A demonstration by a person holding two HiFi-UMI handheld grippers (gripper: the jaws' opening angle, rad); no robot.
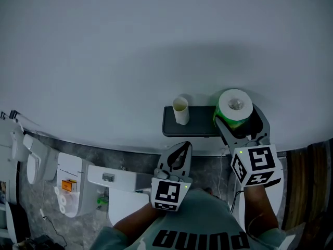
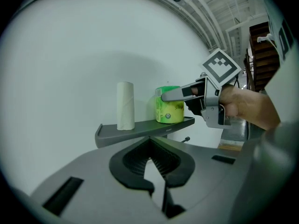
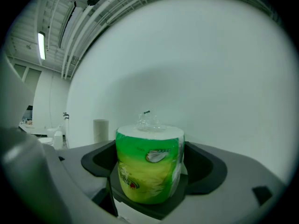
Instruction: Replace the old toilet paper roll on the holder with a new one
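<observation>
A new toilet roll (image 1: pixel 235 105) (image 2: pixel 169 107) (image 3: pixel 149 164) in green wrap stands upright at the right end of a dark wall shelf (image 1: pixel 200 124) (image 2: pixel 140 129). An empty cardboard tube (image 1: pixel 180 110) (image 2: pixel 124 105) (image 3: pixel 100 129) stands upright on the shelf's left part. My right gripper (image 1: pixel 237 116) (image 2: pixel 175 100) (image 3: pixel 149 171) is open, its jaws wide on either side of the roll with a gap at each side. My left gripper (image 1: pixel 183 147) (image 2: pixel 150 141) hangs shut and empty just in front of and below the shelf.
A plain white wall rises behind the shelf. A small metal knob (image 2: pixel 186 139) sticks out under the shelf. Down at the lower left stand a white toilet (image 1: pixel 73 186) and other white fittings. Wooden boards (image 1: pixel 307 181) run along the right edge.
</observation>
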